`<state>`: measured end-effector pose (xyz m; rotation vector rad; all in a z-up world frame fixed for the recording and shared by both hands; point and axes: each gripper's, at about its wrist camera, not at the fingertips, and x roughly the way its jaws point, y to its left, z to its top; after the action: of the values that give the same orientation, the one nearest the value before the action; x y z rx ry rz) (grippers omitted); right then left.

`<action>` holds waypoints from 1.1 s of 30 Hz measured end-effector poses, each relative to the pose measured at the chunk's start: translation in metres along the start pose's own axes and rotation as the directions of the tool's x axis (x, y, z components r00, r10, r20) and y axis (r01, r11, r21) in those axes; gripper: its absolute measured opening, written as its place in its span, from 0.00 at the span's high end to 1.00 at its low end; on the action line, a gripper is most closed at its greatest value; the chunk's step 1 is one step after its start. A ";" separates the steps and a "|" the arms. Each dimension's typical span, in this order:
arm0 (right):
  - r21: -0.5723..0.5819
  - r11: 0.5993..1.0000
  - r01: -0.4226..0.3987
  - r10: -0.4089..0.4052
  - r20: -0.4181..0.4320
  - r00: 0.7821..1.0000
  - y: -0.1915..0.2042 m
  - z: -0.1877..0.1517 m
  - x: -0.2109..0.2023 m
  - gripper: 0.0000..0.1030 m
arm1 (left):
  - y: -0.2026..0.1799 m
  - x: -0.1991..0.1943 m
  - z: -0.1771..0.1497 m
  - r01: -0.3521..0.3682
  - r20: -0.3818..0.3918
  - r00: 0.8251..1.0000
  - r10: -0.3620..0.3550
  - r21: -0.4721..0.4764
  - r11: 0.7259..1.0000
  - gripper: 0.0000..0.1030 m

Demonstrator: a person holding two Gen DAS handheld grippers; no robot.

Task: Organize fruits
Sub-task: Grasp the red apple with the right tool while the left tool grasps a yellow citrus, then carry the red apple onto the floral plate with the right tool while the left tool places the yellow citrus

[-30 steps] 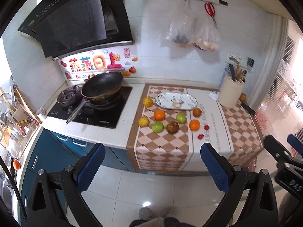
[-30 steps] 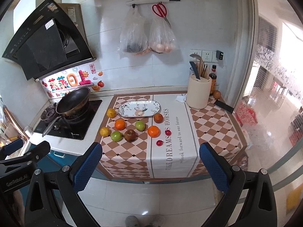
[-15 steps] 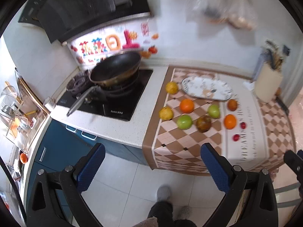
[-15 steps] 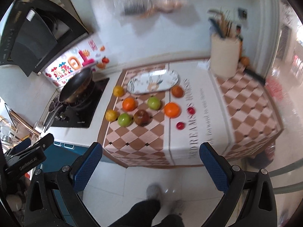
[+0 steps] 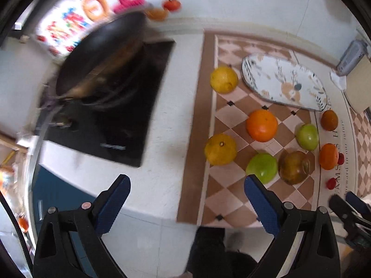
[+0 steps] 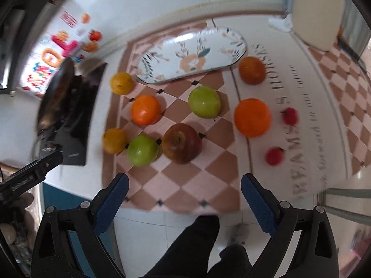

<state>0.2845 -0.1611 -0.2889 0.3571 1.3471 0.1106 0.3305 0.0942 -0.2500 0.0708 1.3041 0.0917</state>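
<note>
Several fruits lie on a checkered cloth [image 6: 208, 180] in front of an empty oval flowered plate [image 6: 192, 55]: two yellow citrus [image 5: 223, 79], oranges [image 6: 252, 117], two green apples [image 6: 204, 102], a brown-red apple [image 6: 181, 143] and two small red fruits [image 6: 274, 156]. The plate also shows in the left wrist view [image 5: 283, 82]. My left gripper [image 5: 186, 203] is open and empty above the counter edge, left of the fruits. My right gripper [image 6: 184, 199] is open and empty, just before the cloth's front edge.
A black wok [image 5: 102, 53] sits on a dark hob [image 5: 120, 125] to the left. A cream utensil holder [image 6: 317, 16] stands at the back right. The tiled wall is behind. The floor and the person's legs [image 6: 197, 250] are below.
Both grippers have moved forward and down toward the counter; the fruits and plate now look much larger. Both stay open and empty.
</note>
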 end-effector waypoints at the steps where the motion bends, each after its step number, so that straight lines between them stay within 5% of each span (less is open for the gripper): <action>1: 0.010 1.000 0.006 -0.006 -0.018 1.000 0.004 0.007 0.014 0.06 | 0.002 0.018 0.010 0.031 -0.043 0.999 -0.031 0.001 1.000 0.04; 4: 0.054 0.998 0.012 -0.008 -0.069 0.998 0.008 0.018 0.042 0.10 | 0.003 0.053 0.029 0.114 -0.146 0.983 -0.116 -0.021 0.993 0.16; 7: 0.101 0.995 0.022 -0.012 -0.102 0.995 0.008 0.026 0.062 0.11 | -0.003 0.084 0.042 0.187 -0.228 0.955 -0.191 -0.039 0.982 0.16; 12: 0.144 0.989 0.032 -0.008 -0.163 0.987 0.005 0.033 0.085 0.11 | -0.027 0.119 0.048 0.206 -0.322 0.929 -0.185 0.032 0.978 0.16; 16: 0.156 0.987 0.032 -0.001 -0.194 0.981 0.005 0.039 0.099 0.25 | -0.038 0.134 0.044 0.213 -0.353 0.918 -0.181 0.054 0.976 0.16; 21: 0.168 0.985 0.036 0.001 -0.216 0.976 0.006 0.040 0.116 0.32 | -0.042 0.140 0.040 0.243 -0.361 0.910 -0.205 0.064 0.968 0.44; 33: 0.084 0.995 0.053 -0.036 -0.192 0.981 0.017 0.037 0.112 0.33 | -0.045 0.126 0.037 0.225 -0.318 0.929 -0.192 0.072 0.972 0.46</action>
<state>0.3482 -0.1207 -0.3814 0.3987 1.5519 0.0480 0.4004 0.0635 -0.3663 0.0087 1.6225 -0.1566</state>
